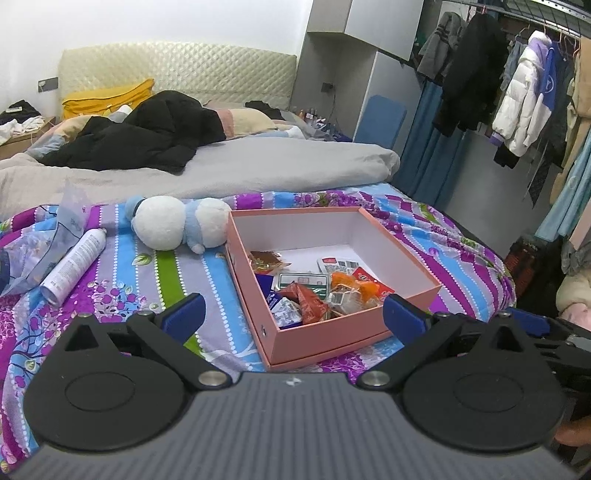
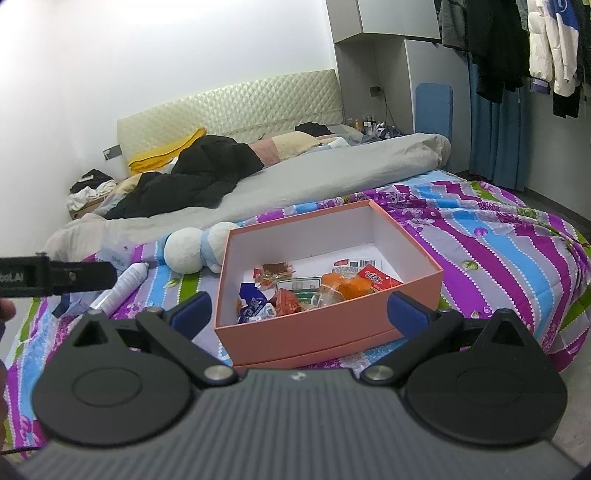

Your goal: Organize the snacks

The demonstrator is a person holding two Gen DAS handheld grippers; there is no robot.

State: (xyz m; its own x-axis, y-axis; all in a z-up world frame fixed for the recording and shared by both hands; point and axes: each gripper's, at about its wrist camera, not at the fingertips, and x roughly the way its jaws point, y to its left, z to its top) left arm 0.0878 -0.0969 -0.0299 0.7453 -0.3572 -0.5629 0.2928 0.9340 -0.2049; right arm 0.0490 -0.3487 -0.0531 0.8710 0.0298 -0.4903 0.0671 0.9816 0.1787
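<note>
- Bedroom with plain white walls (image 1: 166, 22), evenly lit.
- Bed with quilted cream headboard (image 1: 177, 70), grey duvet (image 1: 277, 166) and a purple-and-blue striped floral bedspread (image 1: 436, 236) at the near end.
- Black jacket (image 1: 147, 136) heaped by a yellow pillow (image 1: 107, 98).
- Grey wardrobe (image 2: 384, 22) against the far wall.
- Open rail of hanging clothes (image 1: 517, 85) on the right, above blue curtains (image 1: 424, 147).
</note>
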